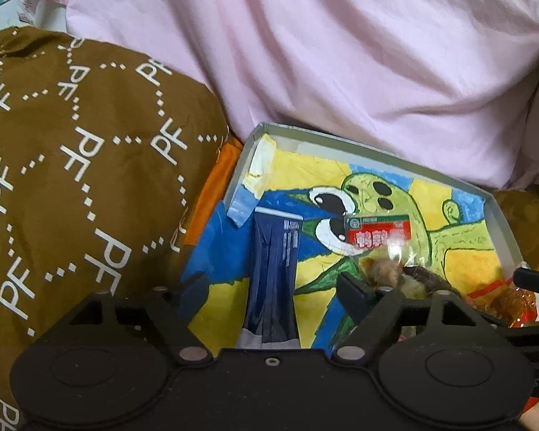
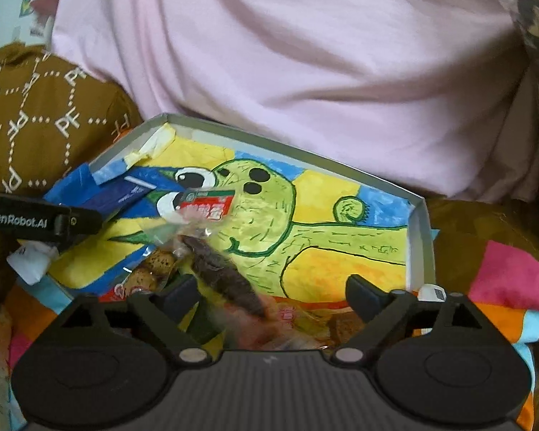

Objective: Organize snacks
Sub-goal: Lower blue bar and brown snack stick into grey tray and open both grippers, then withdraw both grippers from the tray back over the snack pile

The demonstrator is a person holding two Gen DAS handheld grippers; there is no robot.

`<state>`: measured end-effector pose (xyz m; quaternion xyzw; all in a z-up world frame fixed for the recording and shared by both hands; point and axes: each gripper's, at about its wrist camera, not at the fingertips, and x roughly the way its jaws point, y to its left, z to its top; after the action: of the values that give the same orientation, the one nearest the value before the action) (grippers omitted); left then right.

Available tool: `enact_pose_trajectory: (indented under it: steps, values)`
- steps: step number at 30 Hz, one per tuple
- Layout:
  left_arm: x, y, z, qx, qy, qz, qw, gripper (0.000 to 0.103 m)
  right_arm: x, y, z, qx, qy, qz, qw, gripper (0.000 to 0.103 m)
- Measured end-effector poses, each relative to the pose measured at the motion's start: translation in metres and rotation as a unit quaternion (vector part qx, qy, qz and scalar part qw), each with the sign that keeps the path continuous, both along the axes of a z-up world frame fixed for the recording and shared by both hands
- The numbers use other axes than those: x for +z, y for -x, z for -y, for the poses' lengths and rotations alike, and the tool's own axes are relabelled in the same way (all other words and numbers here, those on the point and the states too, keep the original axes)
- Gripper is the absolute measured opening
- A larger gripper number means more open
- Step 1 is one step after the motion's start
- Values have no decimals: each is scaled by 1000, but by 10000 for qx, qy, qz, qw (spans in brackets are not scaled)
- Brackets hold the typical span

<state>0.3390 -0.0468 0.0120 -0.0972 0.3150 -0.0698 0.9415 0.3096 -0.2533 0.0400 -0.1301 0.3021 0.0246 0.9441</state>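
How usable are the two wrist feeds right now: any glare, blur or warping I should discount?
Left wrist: sharp centre, glare on the clear snack bag with the red label, the grey cardboard tray's rim bowed by the fisheye. Right wrist: the dark brown snack in clear wrap smears into blur near the lens; the pink sheet is evenly lit.

Pink sheet [image 1: 341, 54] is lying bunched behind. Brown "PF" fabric [image 1: 72, 161] is sitting at the left, while a striped blanket [image 2: 502, 287] is spreading at the right.
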Motion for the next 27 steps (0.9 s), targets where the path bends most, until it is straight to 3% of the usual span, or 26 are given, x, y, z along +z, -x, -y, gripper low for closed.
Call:
enact_pose_trajectory:
  steps: [7, 11, 17, 27]
  values:
    - [11, 10, -3, 89, 44, 182, 9998, 98, 15, 12, 16, -69, -539, 91, 9985, 102]
    - [18, 22, -5, 119, 37, 352, 9993, 102, 23, 28, 26, -98, -884, 316, 9955, 103]
    - [28, 46, -7, 136, 23, 601, 9981, 102, 40, 65, 36, -55, -1192, 974, 9881, 103]
    - [33, 108, -15, 223, -184, 1049, 9941, 102, 46, 128, 30, -103, -1107, 1666, 9797, 103]
